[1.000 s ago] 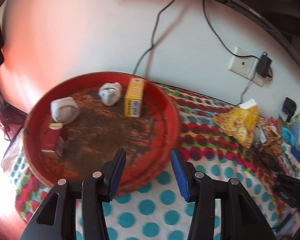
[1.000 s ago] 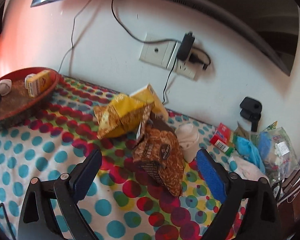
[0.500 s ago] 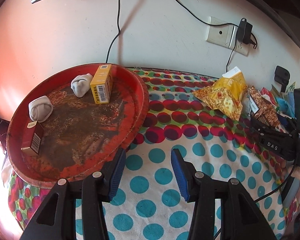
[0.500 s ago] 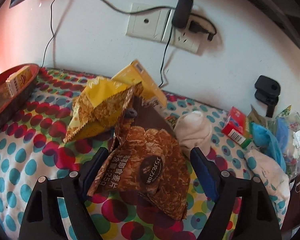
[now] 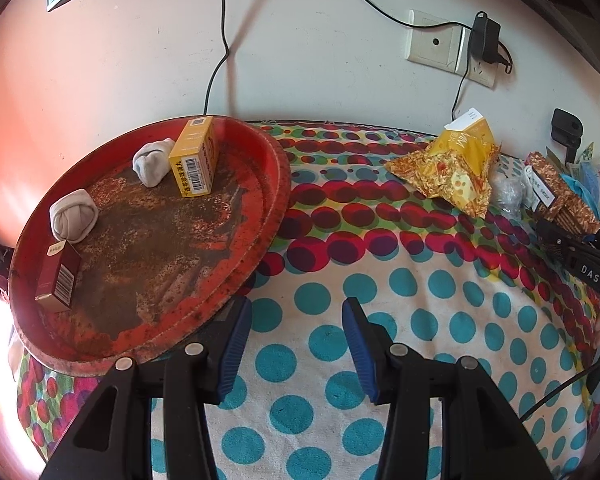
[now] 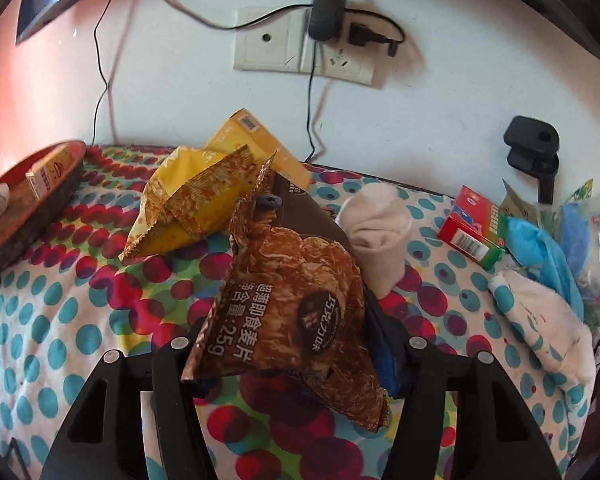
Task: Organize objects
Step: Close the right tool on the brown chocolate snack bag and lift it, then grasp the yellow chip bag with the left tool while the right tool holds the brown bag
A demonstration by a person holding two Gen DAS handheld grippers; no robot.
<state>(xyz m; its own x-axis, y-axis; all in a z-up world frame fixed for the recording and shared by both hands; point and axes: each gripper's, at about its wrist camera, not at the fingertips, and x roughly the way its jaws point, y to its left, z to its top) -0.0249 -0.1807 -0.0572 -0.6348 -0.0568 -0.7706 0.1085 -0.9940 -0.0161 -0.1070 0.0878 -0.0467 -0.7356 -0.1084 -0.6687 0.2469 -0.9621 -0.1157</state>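
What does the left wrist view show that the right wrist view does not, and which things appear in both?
Only the left wrist view shows the dark red box in the red tray, and the left tongs open over bare cloth. Only the right wrist view shows the red-and-green box, the blue cloth, and the right tongs closing around the brown snack bag. Both show the tray, the yellow box, the yellow snack bag, the wall socket and the dotted cloth.

Brown snack bag (image 6: 296, 304): crumpled, tilted upright. Yellow snack bag (image 6: 188, 204): behind it, lying crumpled. Red tray (image 5: 272, 184): holds yellow box (image 5: 194, 162).
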